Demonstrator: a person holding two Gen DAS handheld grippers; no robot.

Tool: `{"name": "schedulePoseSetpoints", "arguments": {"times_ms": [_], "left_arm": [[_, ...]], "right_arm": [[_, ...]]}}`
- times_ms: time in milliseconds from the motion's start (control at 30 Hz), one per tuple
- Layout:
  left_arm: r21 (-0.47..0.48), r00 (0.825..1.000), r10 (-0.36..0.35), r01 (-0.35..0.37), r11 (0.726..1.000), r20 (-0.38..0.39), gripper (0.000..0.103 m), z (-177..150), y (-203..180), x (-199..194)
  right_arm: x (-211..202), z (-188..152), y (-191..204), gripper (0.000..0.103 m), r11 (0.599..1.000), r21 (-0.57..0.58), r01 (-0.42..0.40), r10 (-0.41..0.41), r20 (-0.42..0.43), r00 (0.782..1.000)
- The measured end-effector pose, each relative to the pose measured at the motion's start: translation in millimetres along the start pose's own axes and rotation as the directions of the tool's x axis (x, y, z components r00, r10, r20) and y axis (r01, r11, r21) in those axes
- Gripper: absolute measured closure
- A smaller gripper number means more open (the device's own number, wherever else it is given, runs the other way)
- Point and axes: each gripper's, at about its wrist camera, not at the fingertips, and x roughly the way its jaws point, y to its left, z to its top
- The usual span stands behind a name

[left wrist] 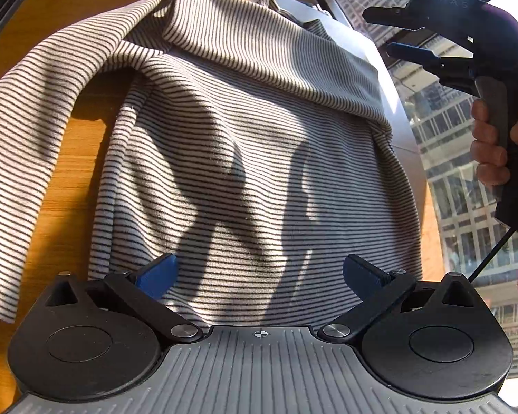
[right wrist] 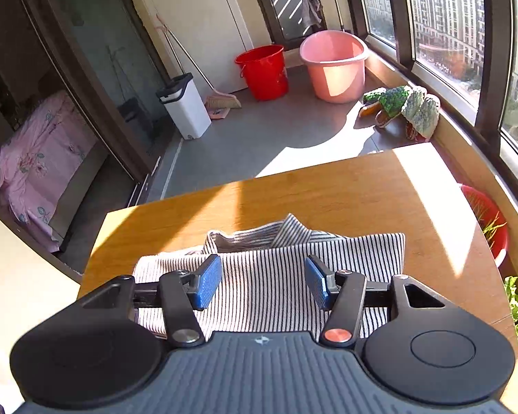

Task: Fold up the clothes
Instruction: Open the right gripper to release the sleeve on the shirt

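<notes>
While the striped shirt (left wrist: pixel 245 158) is spread on the wooden table (right wrist: pixel 328 189), partly folded, the left gripper (left wrist: pixel 259 276) and right gripper (right wrist: pixel 263 281) are held above it, jaws apart, nothing gripped.

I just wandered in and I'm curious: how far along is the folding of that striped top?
Partly done: one side of the striped top is already folded across its body on the wooden table. In hand: nothing. The left tongs and the right tongs are both open above the cloth, gripping nothing. Left to do: a long sleeve trails loose over the table and needs folding in.
</notes>
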Motion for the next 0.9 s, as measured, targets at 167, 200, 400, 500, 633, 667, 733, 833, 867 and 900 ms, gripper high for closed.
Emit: {"name": "schedulePoseSetpoints", "arguments": {"times_ms": [167, 200, 400, 500, 633, 667, 733, 833, 867, 900], "left_arm": [[0.022, 0.999, 0.03, -0.03, 0.999, 0.019, 0.0, -4, -6, 0], [0.023, 0.999, 0.034, -0.035, 0.999, 0.024, 0.0, -5, -6, 0], [0.027, 0.993, 0.119, -0.119, 0.993, 0.014, 0.0, -1, -16, 3], [-0.02, 0.982, 0.184, -0.183, 0.983, 0.047, 0.0, -6, -15, -22], [0.055, 0.897, 0.401, -0.417, 0.907, 0.189, 0.0, -31, -16, -71], [0.1, 0.864, 0.458, -0.485, 0.869, 0.211, 0.001, -36, -15, -76], [0.183, 0.786, 0.56, -0.61, 0.771, 0.261, 0.007, -47, -15, -86], [0.306, 0.667, 0.695, -0.743, 0.595, 0.269, 0.033, -61, 0, -78], [0.342, 0.631, 0.721, -0.77, 0.539, 0.285, 0.039, -64, 6, -74], [0.378, 0.595, 0.744, -0.792, 0.48, 0.303, 0.044, -67, 11, -69]], "right_arm": [[20, -44, -34, 0.071, 0.996, -0.045, 0.072, -0.077, -0.128, 0.989], [17, -45, -39, 0.077, 0.996, -0.045, 0.073, -0.078, -0.122, 0.99], [18, -40, -34, 0.078, 0.987, -0.139, 0.084, -0.105, -0.154, 0.983], [7, -40, -19, 0.057, 0.969, -0.236, 0.076, -0.11, -0.137, 0.984], [-27, -49, -16, 0.045, 0.97, -0.24, -0.027, -0.007, -0.14, 0.99], [-33, -53, -16, 0.045, 0.97, -0.236, -0.054, 0.017, -0.156, 0.988], [-40, -59, -16, 0.045, 0.968, -0.233, -0.088, 0.046, -0.18, 0.983], [-47, -68, -13, 0.045, 0.962, -0.239, -0.131, 0.077, -0.222, 0.972], [-48, -70, -12, 0.045, 0.958, -0.247, -0.143, 0.084, -0.234, 0.969], [-49, -72, -11, 0.045, 0.955, -0.256, -0.151, 0.088, -0.243, 0.966]]}}
